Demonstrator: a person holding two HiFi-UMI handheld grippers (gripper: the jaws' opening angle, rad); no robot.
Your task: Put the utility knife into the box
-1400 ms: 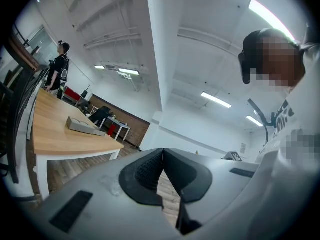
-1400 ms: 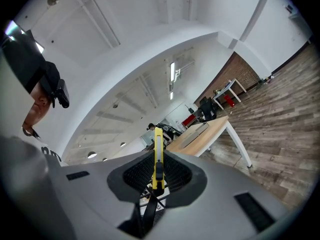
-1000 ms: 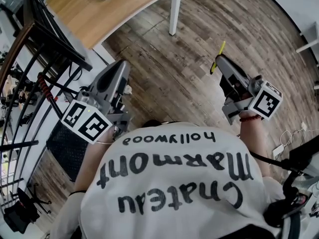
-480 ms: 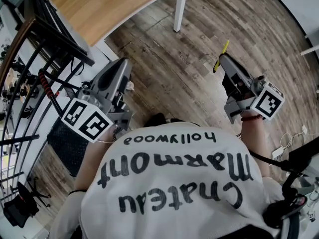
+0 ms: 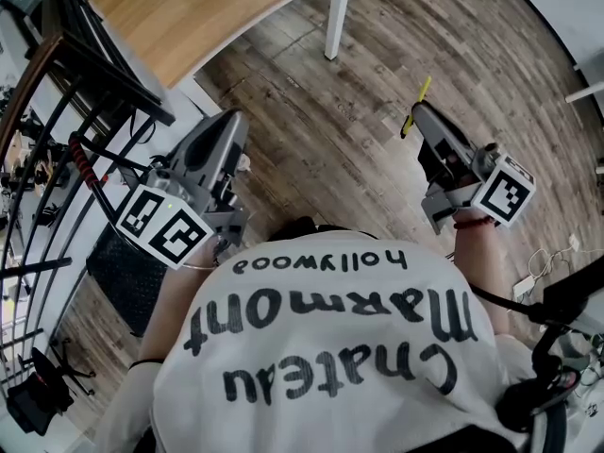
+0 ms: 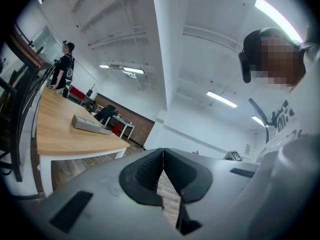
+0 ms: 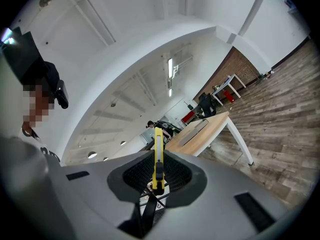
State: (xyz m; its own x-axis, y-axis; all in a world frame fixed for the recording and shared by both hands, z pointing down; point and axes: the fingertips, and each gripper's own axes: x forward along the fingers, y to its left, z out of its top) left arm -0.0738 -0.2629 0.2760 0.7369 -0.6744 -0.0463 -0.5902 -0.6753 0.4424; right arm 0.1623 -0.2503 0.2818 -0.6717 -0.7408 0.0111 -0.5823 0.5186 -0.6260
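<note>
A thin yellow utility knife (image 7: pixel 158 143) with a small black slider on its side is seen in the right gripper view. It is long and narrow, and it is turned edge-on to the camera. The knife is pinched between the two black ribbed pads (image 7: pixel 176 173) of the right gripper (image 5: pixel 421 118), one pad on each side of it. Its near end is sunk low between the pads. The rest of it sticks out past the jaw tips.

In the head view the knife is seen pointing to the far side, up above the brown wood-plank floor (image 5: pixel 330 149). It is held at the right of the scene, to the right of a white table leg (image 5: pixel 333 15).

The jaws of the left gripper (image 6: pixel 163 156) are pressed together at their tips. Nothing is held between them. This gripper is held at the left, near a black metal rack (image 5: pixel 85 74).

A low grey box (image 6: pixel 90 125) is seen lying on a light wooden table (image 5: pixel 189 26) at the far left. The knife is well apart from this box, and the box is not touched by either gripper.

A white shirt with black letters (image 5: pixel 330 347) fills the near part of the head view.
</note>
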